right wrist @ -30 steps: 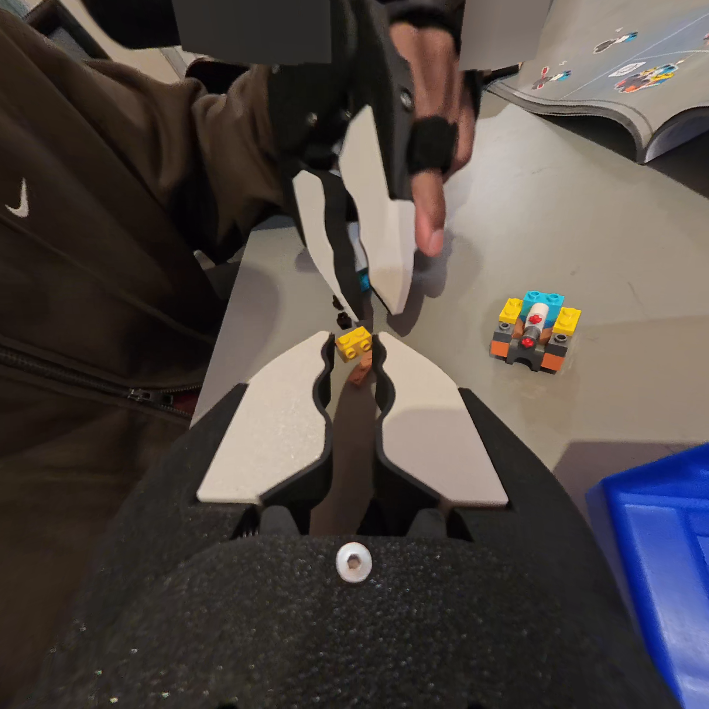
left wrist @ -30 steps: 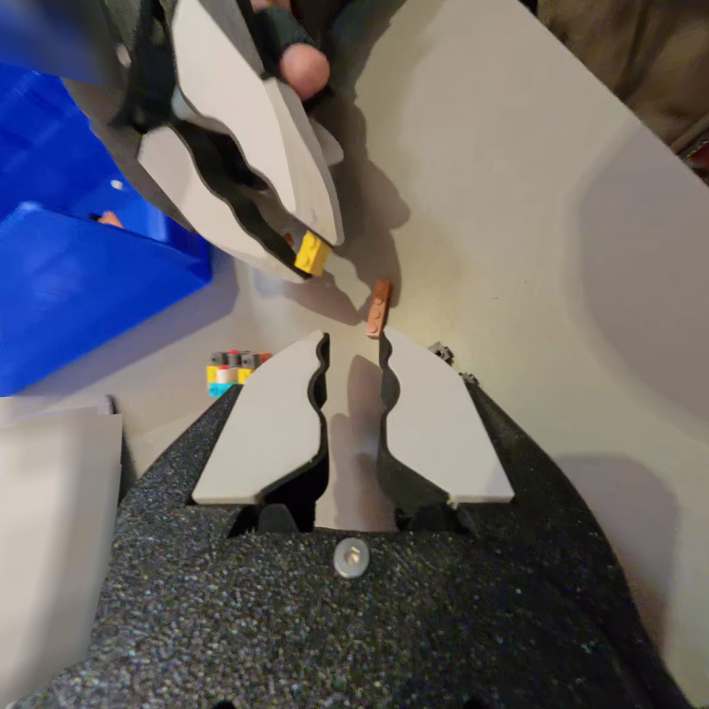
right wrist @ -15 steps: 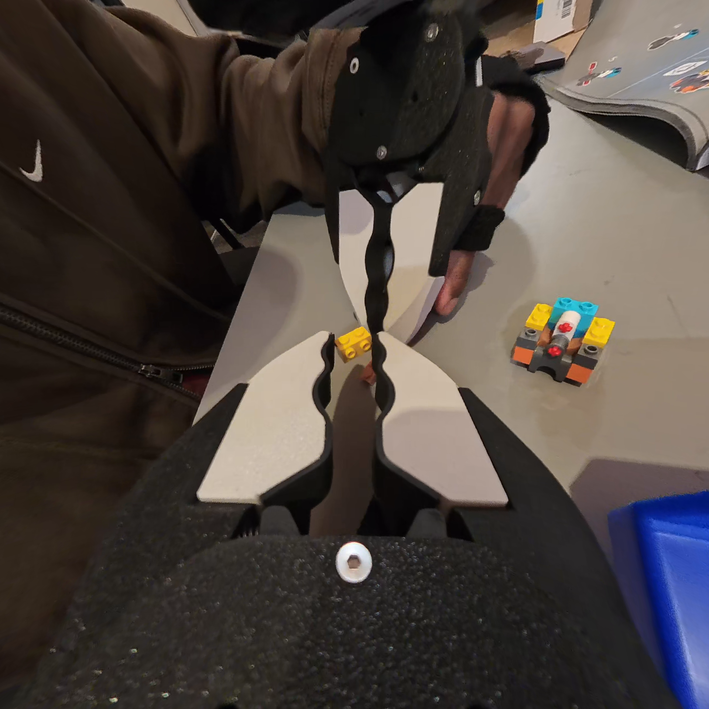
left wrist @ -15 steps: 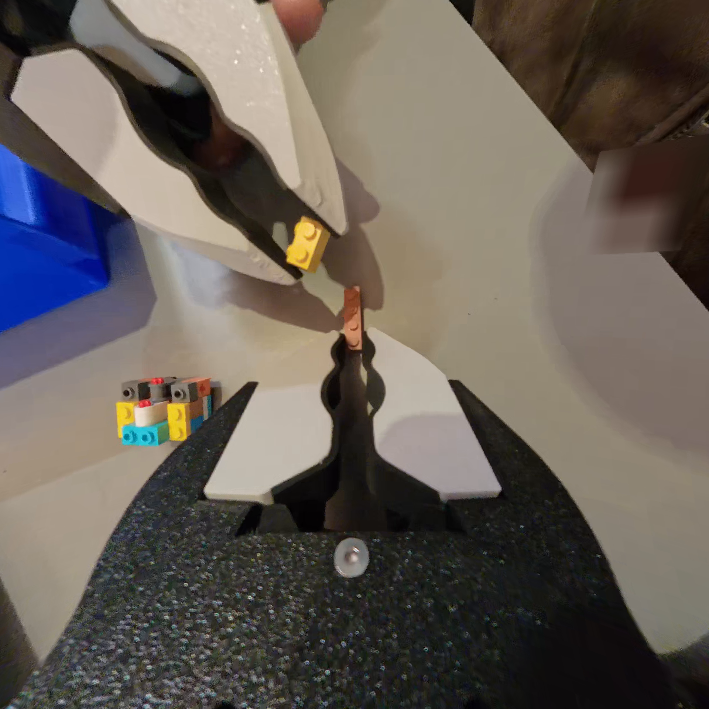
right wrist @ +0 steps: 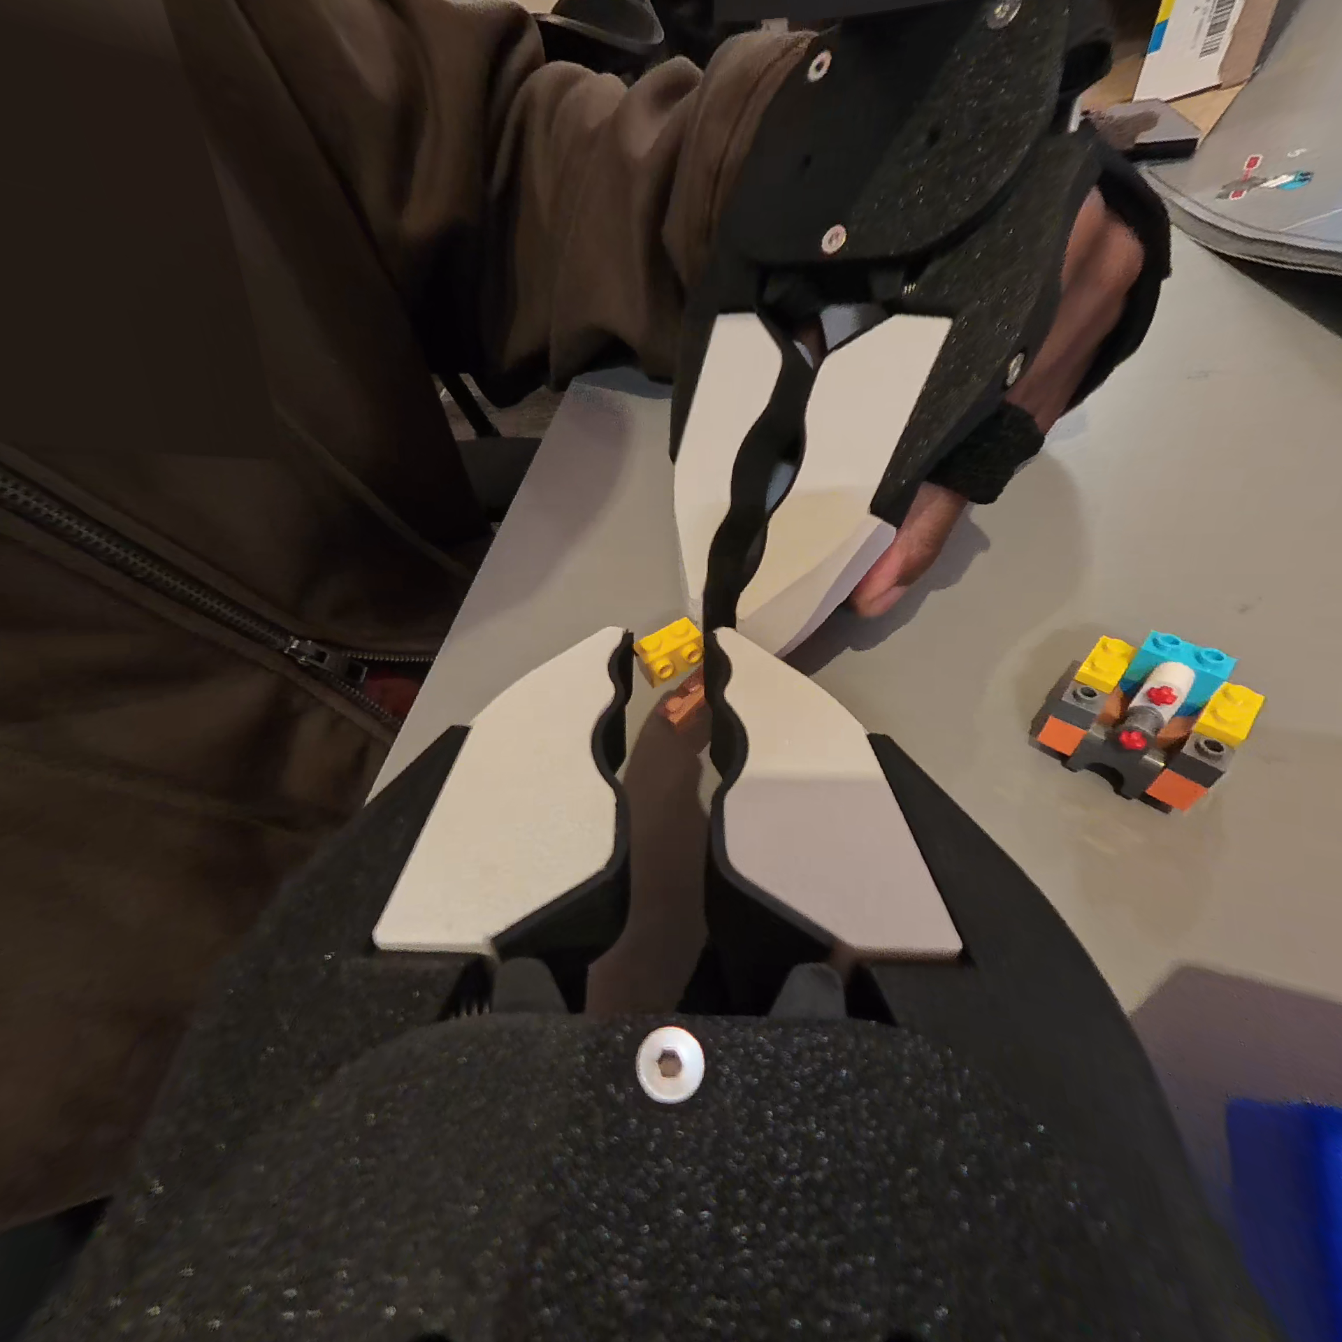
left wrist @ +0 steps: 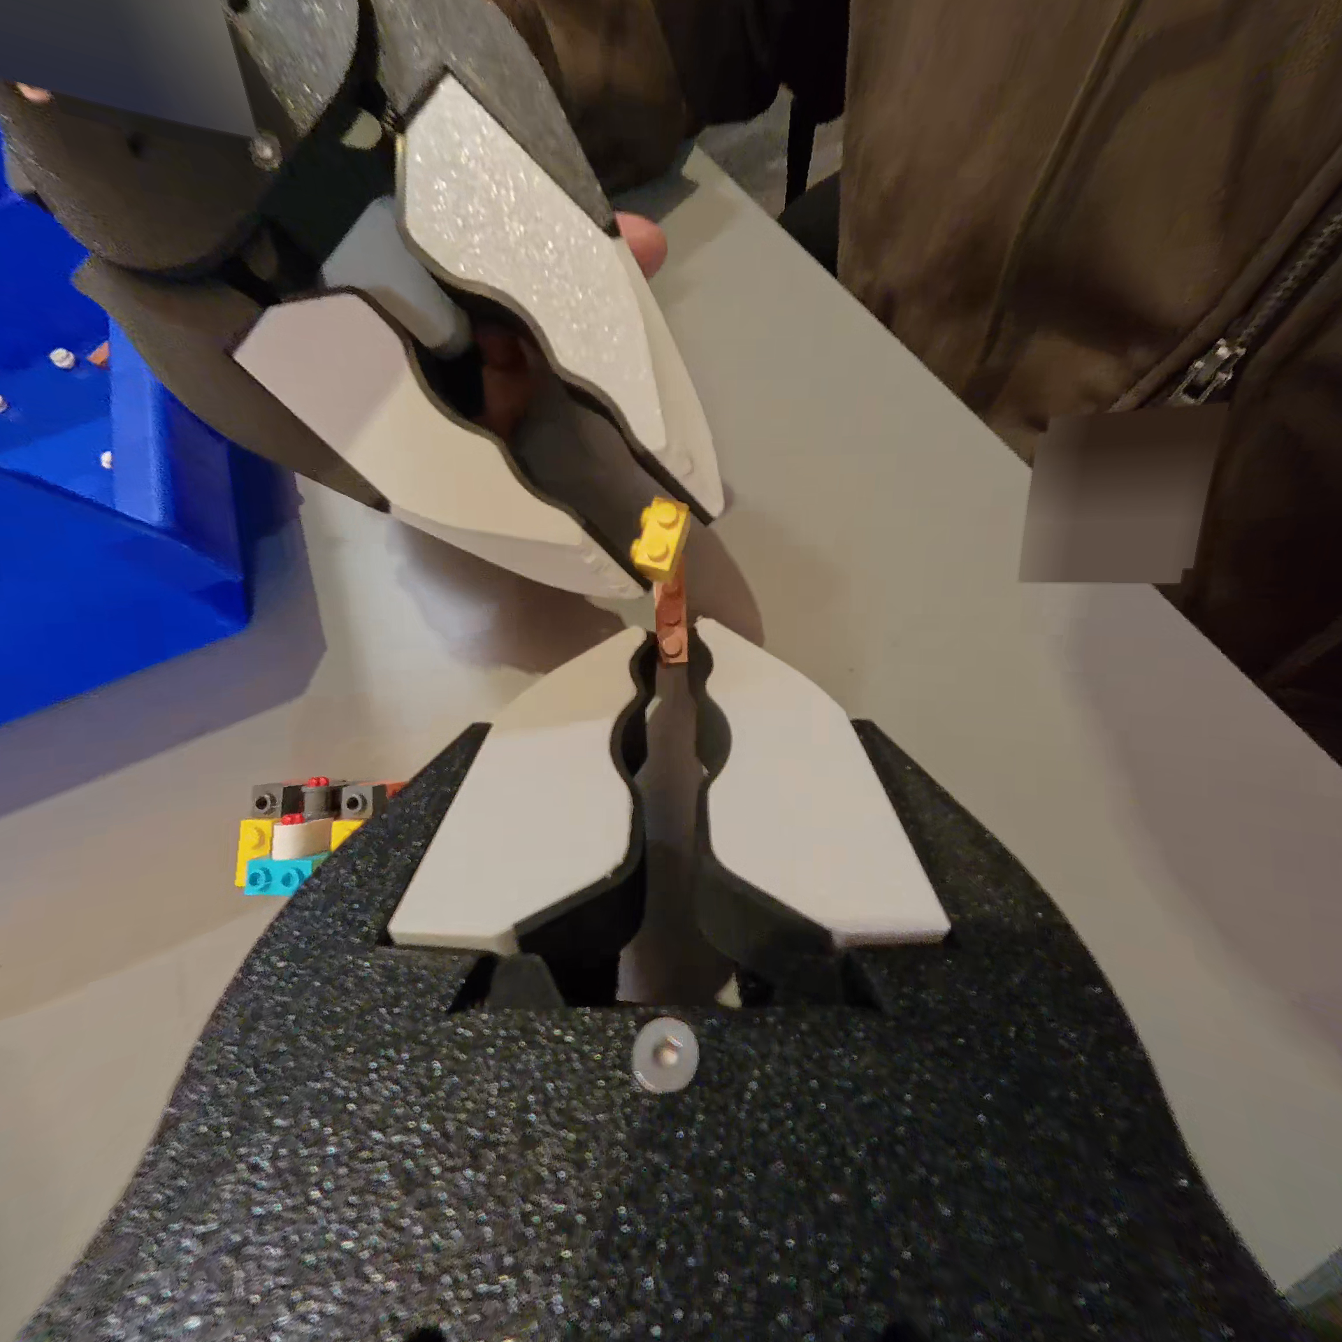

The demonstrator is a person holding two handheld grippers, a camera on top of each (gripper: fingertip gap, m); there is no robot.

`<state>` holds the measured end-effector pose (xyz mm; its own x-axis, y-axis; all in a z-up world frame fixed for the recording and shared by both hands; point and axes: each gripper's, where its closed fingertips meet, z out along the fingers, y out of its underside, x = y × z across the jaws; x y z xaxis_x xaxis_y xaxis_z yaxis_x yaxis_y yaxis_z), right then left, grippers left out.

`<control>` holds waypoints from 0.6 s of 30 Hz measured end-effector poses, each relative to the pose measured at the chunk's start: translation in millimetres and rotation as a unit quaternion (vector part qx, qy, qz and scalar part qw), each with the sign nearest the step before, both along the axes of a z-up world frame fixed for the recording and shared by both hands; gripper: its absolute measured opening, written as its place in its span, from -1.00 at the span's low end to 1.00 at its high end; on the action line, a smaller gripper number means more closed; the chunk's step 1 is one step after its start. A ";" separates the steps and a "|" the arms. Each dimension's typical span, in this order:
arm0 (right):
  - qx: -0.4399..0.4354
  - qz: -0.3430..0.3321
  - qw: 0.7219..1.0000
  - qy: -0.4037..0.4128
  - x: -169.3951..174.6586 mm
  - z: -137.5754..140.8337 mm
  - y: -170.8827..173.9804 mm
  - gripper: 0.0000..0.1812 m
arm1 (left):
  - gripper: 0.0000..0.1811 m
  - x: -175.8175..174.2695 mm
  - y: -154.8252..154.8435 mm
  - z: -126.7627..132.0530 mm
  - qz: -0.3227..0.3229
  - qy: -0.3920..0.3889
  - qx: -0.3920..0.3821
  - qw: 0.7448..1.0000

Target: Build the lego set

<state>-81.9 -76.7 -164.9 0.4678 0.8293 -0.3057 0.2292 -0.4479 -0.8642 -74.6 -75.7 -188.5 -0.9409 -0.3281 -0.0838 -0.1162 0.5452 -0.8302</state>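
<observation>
My left gripper (left wrist: 672, 637) is shut on the lower end of a thin brown plate (left wrist: 669, 621) and holds it upright above the table. My right gripper (left wrist: 677, 546) comes in from the upper left, shut on a small yellow brick (left wrist: 659, 541). The brick touches the plate's top end. In the right wrist view, my right gripper (right wrist: 672, 643) holds the yellow brick (right wrist: 668, 650). The brown plate (right wrist: 685, 703) is just below it, and the left gripper (right wrist: 720, 623) reaches down from above. The partly built model (right wrist: 1147, 719) sits on the table to the right and also shows in the left wrist view (left wrist: 290, 835).
A blue bin (left wrist: 109, 545) stands at the left, and its corner shows in the right wrist view (right wrist: 1285, 1198). An open booklet (right wrist: 1271, 203) lies at the far right. A person's brown jacket (right wrist: 254, 363) is close behind the grey table (right wrist: 1089, 908). My two grippers' fingertips are within a few centimetres of each other.
My left gripper has shut on the brown plate and lifted it off the table. My right gripper has brought the yellow brick down onto the plate's end.
</observation>
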 end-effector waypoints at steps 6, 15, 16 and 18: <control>-0.005 -0.005 1.000 0.003 0.8 0.0 1.9 -0.79 | -0.91 1.3 0.5 11.7 0.005 -0.006 -0.037 0.999; -0.002 -0.016 1.000 -0.004 1.7 -1.0 4.9 -0.79 | -0.91 0.3 1.7 11.4 0.007 -0.015 -0.039 0.999; -0.001 -0.017 1.000 -0.005 1.8 -0.9 5.1 -0.79 | -0.91 0.5 1.9 11.8 0.008 -0.016 -0.040 0.999; 0.003 -0.019 1.000 -0.011 2.1 -1.6 5.3 -0.79 | -0.91 1.1 2.7 12.4 0.010 -0.018 -0.042 0.999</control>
